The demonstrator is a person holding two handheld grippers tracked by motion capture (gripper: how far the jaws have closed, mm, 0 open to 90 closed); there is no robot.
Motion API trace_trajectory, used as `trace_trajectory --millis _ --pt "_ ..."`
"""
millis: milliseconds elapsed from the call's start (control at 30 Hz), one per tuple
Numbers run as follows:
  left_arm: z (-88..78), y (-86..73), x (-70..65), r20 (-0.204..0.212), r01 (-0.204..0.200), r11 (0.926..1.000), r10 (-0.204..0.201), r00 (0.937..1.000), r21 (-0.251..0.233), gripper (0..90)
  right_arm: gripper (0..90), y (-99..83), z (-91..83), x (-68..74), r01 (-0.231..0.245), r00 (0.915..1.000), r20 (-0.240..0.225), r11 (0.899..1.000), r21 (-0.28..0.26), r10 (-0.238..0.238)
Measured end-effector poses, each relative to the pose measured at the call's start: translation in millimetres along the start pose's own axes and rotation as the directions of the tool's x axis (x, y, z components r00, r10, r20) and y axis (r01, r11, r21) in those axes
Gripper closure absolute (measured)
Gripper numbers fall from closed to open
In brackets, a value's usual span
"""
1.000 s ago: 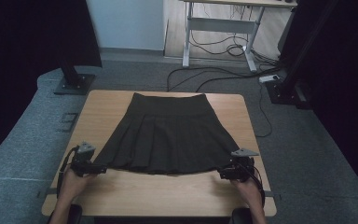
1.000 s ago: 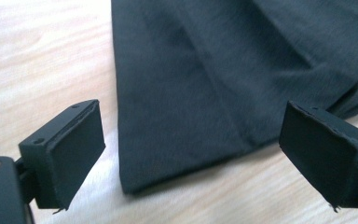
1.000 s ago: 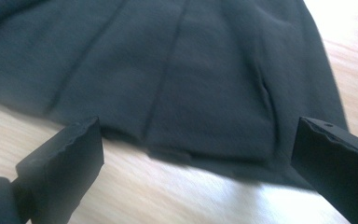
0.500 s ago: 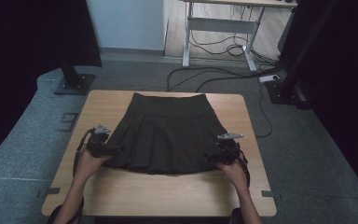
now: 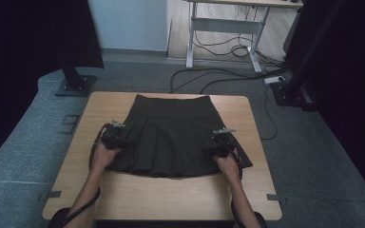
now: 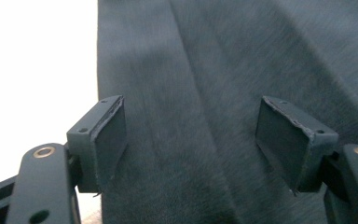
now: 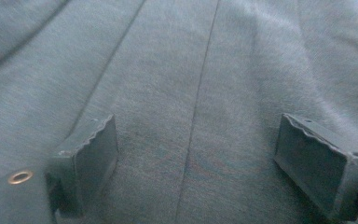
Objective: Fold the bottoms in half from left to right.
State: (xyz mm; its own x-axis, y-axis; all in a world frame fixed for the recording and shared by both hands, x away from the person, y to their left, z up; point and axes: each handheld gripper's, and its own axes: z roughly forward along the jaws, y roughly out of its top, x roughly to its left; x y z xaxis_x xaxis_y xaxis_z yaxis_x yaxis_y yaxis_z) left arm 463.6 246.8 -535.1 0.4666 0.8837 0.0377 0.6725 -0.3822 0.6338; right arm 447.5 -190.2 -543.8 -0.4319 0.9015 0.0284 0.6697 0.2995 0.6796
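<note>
So here's where I'm at with the skirt (image 5: 171, 137). It lies flat in the middle of the table (image 5: 171, 199), waistband toward the top of the frame, hem toward me, pleats fanned out pretty neatly. No fold in it yet as far as I can see, so I'd call this the very start: the spreading looks done, and the actual folding, if that's the job, is all still ahead.

In the high view my left gripper (image 5: 115, 140) sits at the skirt's left edge, about halfway up, and my right gripper (image 5: 218, 145) is over the right side at about the same height, just inside that edge. Both forearms come up from the bottom of the frame, roughly mirrored, hands low over the cloth.

Fingers: in the left gripper view the fingers (image 6: 103, 140) stand well apart with dark fabric (image 6: 223, 93) running between them and the bright table off at the left of the frame. They've just been closing a bit, but the pads aren't pressing on anything yet. Same story in the right gripper view, where the fingers (image 7: 91, 158) are wide apart over a pleat seam, also just narrowing, with nothing pinched.

My guess is I'm lining up to grab both side edges, and neither grip is made yet.
</note>
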Motion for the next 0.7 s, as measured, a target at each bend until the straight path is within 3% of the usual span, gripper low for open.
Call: trace_trajectory --millis 33,200,700 --pt "0.4 -4.1 2.9 0.026 0.055 0.9984 -0.054 0.9982 -0.015 25.3 11.1 -1.8 1.4 0.1 0.007 1.0000 0.000 1.000 -0.004 -0.007" --pt "-4.3 -12.4 -2.1 0.009 0.070 0.9968 -0.069 0.9976 -0.039 27.7 10.9 -11.7 -0.7 1.3 0.010 0.9999 0.004 0.998 -0.057 -0.010" --pt "-35.2 -49.0 -38.7 0.008 0.067 0.9968 -0.067 0.9977 -0.042 28.0 10.9 -37.7 -26.2 8.6 0.003 1.0000 0.008 0.999 -0.037 -0.003"
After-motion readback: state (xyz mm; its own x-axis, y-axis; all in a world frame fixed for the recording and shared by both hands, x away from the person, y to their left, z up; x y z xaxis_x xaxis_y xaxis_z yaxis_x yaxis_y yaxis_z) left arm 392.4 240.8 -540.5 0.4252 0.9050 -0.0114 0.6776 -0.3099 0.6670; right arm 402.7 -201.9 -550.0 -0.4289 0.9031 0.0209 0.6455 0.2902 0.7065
